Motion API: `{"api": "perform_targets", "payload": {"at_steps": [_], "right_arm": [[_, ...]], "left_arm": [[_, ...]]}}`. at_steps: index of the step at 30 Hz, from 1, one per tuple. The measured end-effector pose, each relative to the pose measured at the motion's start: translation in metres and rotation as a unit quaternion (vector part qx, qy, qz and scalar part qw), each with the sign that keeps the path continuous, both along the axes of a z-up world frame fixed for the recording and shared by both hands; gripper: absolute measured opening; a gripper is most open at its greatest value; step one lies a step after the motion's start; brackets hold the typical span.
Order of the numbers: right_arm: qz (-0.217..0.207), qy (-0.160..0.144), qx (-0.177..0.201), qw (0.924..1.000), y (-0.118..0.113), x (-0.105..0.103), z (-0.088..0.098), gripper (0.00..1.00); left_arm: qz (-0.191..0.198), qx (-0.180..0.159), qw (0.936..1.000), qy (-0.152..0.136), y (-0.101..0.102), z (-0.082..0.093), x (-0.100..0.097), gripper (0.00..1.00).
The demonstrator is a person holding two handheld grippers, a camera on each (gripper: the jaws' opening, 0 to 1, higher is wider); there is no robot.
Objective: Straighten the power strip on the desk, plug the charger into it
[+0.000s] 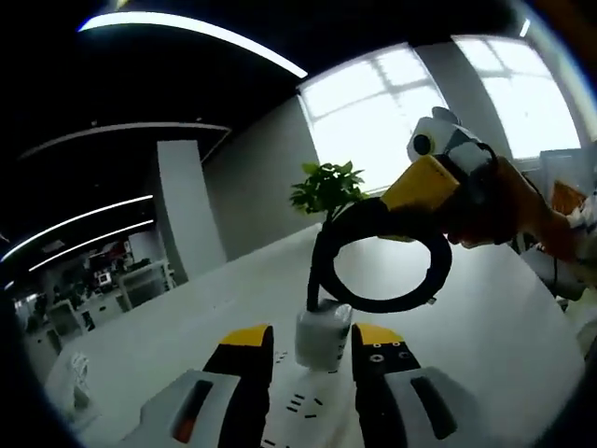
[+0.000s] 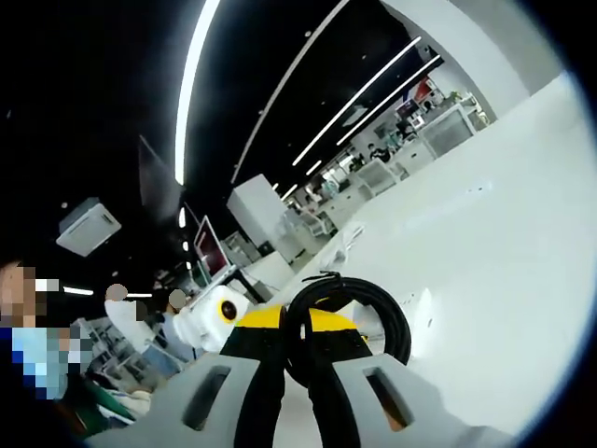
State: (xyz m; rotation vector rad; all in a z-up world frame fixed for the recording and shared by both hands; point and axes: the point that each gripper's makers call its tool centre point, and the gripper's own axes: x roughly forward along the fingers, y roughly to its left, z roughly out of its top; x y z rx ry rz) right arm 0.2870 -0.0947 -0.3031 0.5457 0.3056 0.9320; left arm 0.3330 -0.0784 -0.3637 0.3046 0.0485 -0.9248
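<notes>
Charger: a white block standing upright on the power strip, between the jaws of the left hand-held gripper, with a thick black cable rising from its top.
Cable: black and stiff-looking — it climbs from the charger, then curls into a closed loop held up in the air above the desk. In the right gripper view the same coil sits right at the jaw tips, with a small black tie sticking out at its top.
Power strip: white, with dark socket slots, lying flat on the desk under the charger and running toward the bottom of the left gripper view between the two jaws.
Left hand-held gripper: yellow-tipped black jaws stand apart on either side of the charger; whether the pads touch the block I cannot tell.
Right hand-held gripper: closed on the cable coil, its jaws pressed together with the black cable pinched between them. In the left gripper view it reaches in from the right, yellow jaw over the top of the loop.
Desk: a wide white top, the strip and charger on it.
Container: a small green plant stands near the desk's far edge — its pot is hidden behind the cable.
</notes>
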Motion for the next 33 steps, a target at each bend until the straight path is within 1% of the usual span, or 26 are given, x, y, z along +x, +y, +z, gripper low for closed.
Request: {"api": "perform_targets", "payload": {"at_steps": [3,7,8,9,10,12,17,21,25,26,30,31,32,33], "right_arm": [[0.0,0.002,-0.002,1.0,0.001,0.002,0.001,0.06],[0.002,0.004,-0.006,1.0,0.005,0.003,0.001,0.06],[0.002,0.005,-0.008,0.9999,0.006,0.003,0.0,0.06],[0.004,0.007,-0.016,0.9998,0.008,0.004,-0.003,0.06],[0.003,0.009,-0.014,0.9999,0.008,0.005,-0.003,0.06],[0.004,0.018,-0.011,0.9998,0.008,0.007,-0.003,0.06],[0.006,0.028,0.003,0.9996,0.005,0.011,-0.001,0.06],[0.009,0.032,0.005,0.9994,0.005,0.012,0.0,0.06],[0.012,0.032,0.003,0.9994,0.005,0.012,0.0,0.07],[0.013,0.031,0.002,0.9994,0.005,0.011,0.0,0.07],[0.02,0.01,-0.009,0.9997,0.006,0.008,-0.001,0.07],[0.023,-0.013,-0.021,0.9995,0.007,0.006,-0.002,0.08],[0.023,-0.026,-0.028,0.999,0.008,0.005,-0.002,0.08],[0.02,-0.02,-0.027,0.9992,0.008,0.004,-0.002,0.08]], "left_arm": [[-0.007,0.005,0.9999,-0.01,-0.006,0.001,0.001,0.32],[-0.02,0.02,0.9994,-0.022,-0.012,0.0,0.001,0.28],[-0.023,0.028,0.999,-0.026,-0.013,-0.001,0.0,0.27],[-0.024,0.052,0.9979,-0.032,-0.011,-0.005,0.001,0.27],[-0.024,0.046,0.9979,-0.038,-0.012,-0.003,0.002,0.28],[-0.032,0.053,0.9972,-0.041,-0.012,-0.004,0.002,0.28],[-0.047,0.051,0.9967,-0.043,-0.01,-0.003,0.004,0.27],[-0.056,0.048,0.9962,-0.047,-0.011,-0.003,0.004,0.27],[-0.062,0.052,0.995,-0.06,-0.012,-0.004,0.003,0.26],[-0.062,0.055,0.9944,-0.066,-0.012,-0.004,0.003,0.26],[-0.062,0.056,0.9936,-0.075,-0.012,-0.004,0.003,0.26],[-0.062,0.054,0.9938,-0.075,-0.012,-0.004,0.003,0.26],[-0.061,0.054,0.9938,-0.075,-0.012,-0.005,0.003,0.26],[-0.06,0.053,0.9938,-0.077,-0.012,-0.005,0.003,0.26]]}}
